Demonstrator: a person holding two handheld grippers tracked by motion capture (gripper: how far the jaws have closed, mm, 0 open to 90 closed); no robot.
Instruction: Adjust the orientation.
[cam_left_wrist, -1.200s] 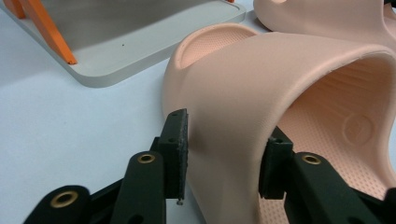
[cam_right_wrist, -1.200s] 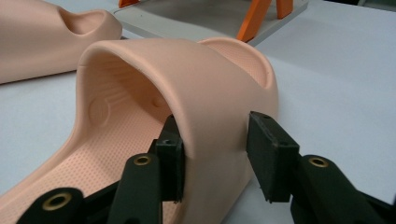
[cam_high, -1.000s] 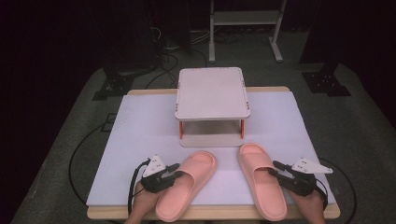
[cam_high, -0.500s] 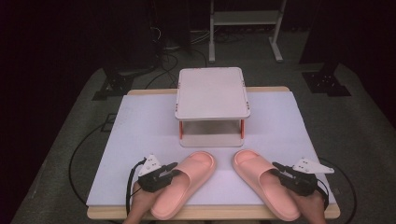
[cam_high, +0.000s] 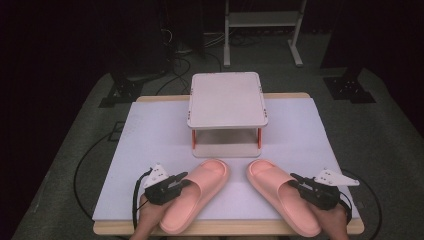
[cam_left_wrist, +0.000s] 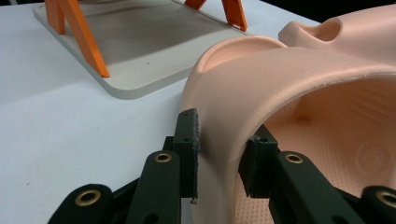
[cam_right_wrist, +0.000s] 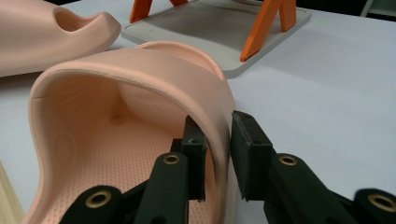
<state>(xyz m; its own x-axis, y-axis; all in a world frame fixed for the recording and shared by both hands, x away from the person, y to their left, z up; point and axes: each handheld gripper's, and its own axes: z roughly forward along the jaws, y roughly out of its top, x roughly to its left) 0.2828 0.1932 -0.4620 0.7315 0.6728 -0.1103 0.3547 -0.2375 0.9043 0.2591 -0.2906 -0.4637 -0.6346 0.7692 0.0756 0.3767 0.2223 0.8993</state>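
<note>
Over the last second we slid both slippers across the desk (cam_high: 150, 130). With the right gripper (cam_high: 302, 186) clamped on its strap, we swung the right slipper (cam_high: 283, 194) so that its toe moved inward, toward the small rack (cam_high: 227, 100). With the left gripper (cam_high: 176, 181) we drew the left slipper (cam_high: 196, 192) slightly back toward ourselves, and its heel came nearer the desk's front edge. Both hands shifted along with them.

Dark room, grey carpet floor (cam_high: 60, 150), metal stand (cam_high: 262, 20) behind, floor cables (cam_high: 185, 47)
</note>
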